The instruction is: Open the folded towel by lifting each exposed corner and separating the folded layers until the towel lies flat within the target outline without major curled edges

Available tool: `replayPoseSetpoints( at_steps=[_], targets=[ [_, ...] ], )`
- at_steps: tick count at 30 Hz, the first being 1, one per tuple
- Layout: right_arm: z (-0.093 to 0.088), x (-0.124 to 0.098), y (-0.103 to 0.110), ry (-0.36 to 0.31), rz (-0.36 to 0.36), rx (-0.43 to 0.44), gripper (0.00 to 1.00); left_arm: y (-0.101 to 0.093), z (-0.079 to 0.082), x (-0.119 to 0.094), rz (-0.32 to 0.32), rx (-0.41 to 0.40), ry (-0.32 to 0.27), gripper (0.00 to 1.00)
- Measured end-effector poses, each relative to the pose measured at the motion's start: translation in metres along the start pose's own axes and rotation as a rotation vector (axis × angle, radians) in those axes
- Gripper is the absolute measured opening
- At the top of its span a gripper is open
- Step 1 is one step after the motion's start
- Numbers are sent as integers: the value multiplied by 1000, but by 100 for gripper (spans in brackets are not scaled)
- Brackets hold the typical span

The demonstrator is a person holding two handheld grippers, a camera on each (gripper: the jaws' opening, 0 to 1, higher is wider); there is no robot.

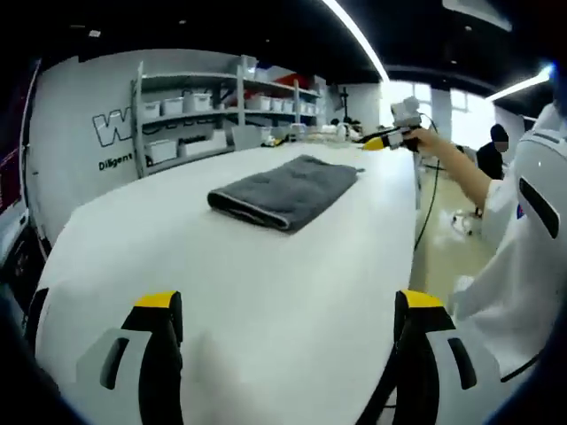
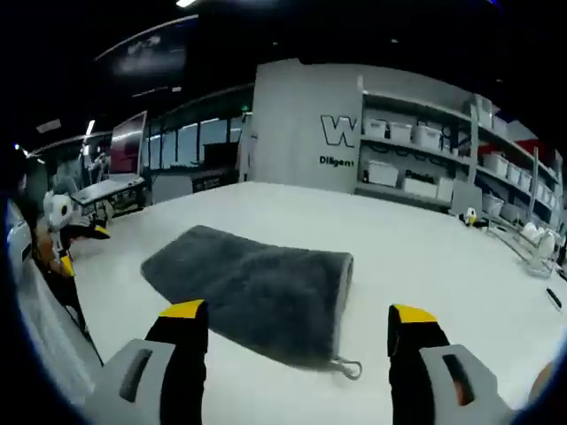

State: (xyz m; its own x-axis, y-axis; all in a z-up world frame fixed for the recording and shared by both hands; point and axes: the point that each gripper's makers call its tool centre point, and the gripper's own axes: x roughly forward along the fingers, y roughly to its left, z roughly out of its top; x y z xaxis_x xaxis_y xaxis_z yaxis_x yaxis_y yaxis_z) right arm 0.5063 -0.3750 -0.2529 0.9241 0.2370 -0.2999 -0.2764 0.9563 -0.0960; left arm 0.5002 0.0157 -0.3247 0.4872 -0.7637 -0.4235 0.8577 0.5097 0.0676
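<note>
We see a wide white table [image 1: 266, 266] with a rounded near edge, smooth and bare around the towel [image 1: 285, 190]. The towel is dark grey, still folded into a thick oblong, lying flat near the table's middle. In the right gripper view the same towel [image 2: 257, 288] lies just ahead of the jaws, with a small hanging loop [image 2: 348, 367] sticking out at its near corner. We cannot make out any target outline on the table.

The left gripper [image 1: 288, 323] hangs low over the near part of the table, its yellow-tipped jaws spread wide with nothing between them, well short of the towel. The right gripper [image 2: 297, 332] also has its jaws wide apart and empty, just short of the towel's edge. In the left gripper view we see that right gripper [image 1: 390, 139] held out beyond the towel in a person's hand [image 1: 434, 142], a white sleeve [image 1: 523, 239] beside the table.

Behind the table stands a grey wall [image 1: 89, 106] with white lettering: a large "W" and below it smaller text starting "Diligent" [image 2: 337, 161]; the rest is hidden. Metal shelves [image 1: 221, 106] hold white bins. Long ceiling strip lights [image 1: 354, 35] run overhead, and bright windows [image 1: 452, 106] show at the far end.
</note>
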Motion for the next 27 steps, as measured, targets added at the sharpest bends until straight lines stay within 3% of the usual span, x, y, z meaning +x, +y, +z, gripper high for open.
replayPoseSetpoints(
  at_steps=[2,4,6,9,13,15,17,18,19,20,22,24,27],
  targets=[
    [-2,-21,30,-5,3,-79,100,-7,12,16,-43,71,14,97],
    [-11,-36,52,20,7,-132,99,-11,20,29,-64,125,26,94],
    [-21,-46,70,31,-12,-150,99,-13,28,40,-77,146,37,93],
    [-44,-57,83,83,-43,-122,99,-3,41,54,-49,255,60,90],
    [-67,-70,82,95,-163,-54,99,17,68,76,43,537,89,81],
    [-69,-76,81,56,-215,-29,99,15,76,91,33,759,121,62],
    [-66,-80,83,1,-220,9,99,-2,73,105,-71,972,153,29],
    [-62,-81,85,-30,-213,21,99,-10,68,111,-108,1025,176,19],
    [-60,-82,86,-48,-209,24,99,-13,66,115,-123,1051,192,17],
    [-59,-84,88,-59,-202,22,99,-15,64,123,-108,1040,211,20],
    [-58,-88,92,-68,-190,18,99,-18,55,129,-141,1100,264,27],
    [-57,-93,94,-76,-190,6,99,-17,43,134,-167,1151,344,27],
    [-59,-103,91,-87,-208,7,99,-15,46,138,-155,1173,353,24]
  ],
)
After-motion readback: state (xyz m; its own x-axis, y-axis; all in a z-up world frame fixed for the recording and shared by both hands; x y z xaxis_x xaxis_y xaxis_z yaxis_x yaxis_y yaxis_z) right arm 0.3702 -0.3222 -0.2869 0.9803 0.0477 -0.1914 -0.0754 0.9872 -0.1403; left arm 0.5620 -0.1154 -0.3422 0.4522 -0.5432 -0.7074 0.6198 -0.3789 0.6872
